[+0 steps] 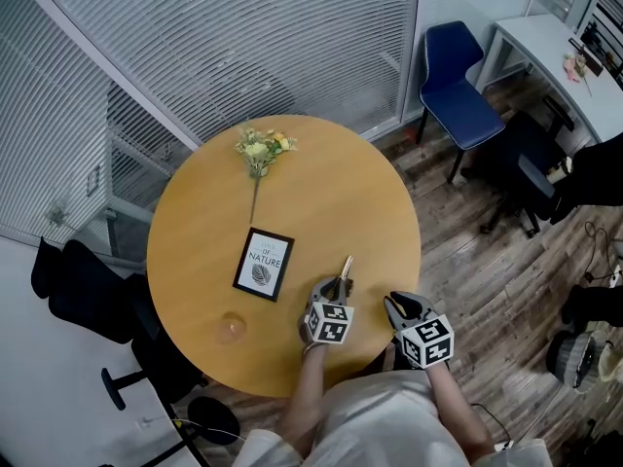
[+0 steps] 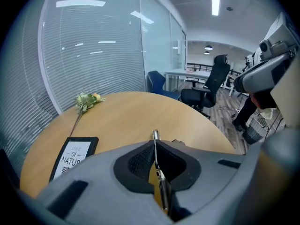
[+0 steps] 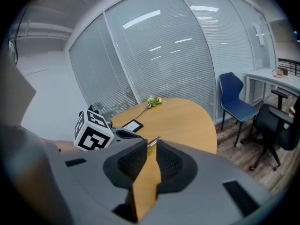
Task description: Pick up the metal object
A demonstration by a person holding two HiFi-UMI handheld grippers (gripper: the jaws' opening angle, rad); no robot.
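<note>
Left tool (image 2: 157, 150) clamped tight on the thin metal object (image 1: 346, 266), its tip poking forward over the round wooden surface (image 1: 321, 193), right tool (image 3: 151, 150) alongside, jaws apart and empty

Left claw (image 1: 336, 286) on metal object (image 1: 346, 267)

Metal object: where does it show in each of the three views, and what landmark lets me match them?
Head view: the metal object pokes forward from the left tool, low on the table, right of centre.
Left gripper view: bottom centre, pinched on edge between that tool's closed jaws.
Right gripper view: only a short sliver, at centre, sticking out of the left tool.
Shared landmark: the flower sprig at the table's far edge.
</note>
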